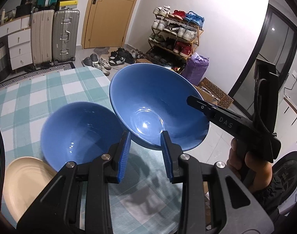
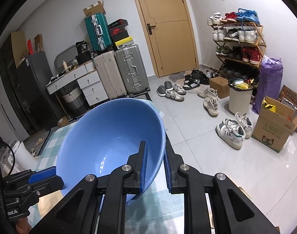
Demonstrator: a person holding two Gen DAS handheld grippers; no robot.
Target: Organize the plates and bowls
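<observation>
A large blue bowl (image 1: 158, 105) hangs tilted above the checked tablecloth (image 1: 31, 97). My right gripper (image 2: 155, 167) is shut on its rim, one finger inside and one outside; the bowl also fills the right wrist view (image 2: 109, 136). In the left wrist view the right gripper (image 1: 195, 101) reaches the bowl from the right. A second blue bowl (image 1: 78, 132) rests on the cloth to the left. A cream plate (image 1: 23, 183) lies at the near left. My left gripper (image 1: 146, 156) is open and empty, just below the held bowl.
The table's far edge (image 1: 89, 70) drops to a tiled floor with shoes (image 2: 230, 130), a shoe rack (image 2: 238, 44), suitcases (image 2: 119, 72), a bin (image 2: 240, 97) and cardboard boxes (image 2: 273, 132). A door (image 2: 168, 29) is behind.
</observation>
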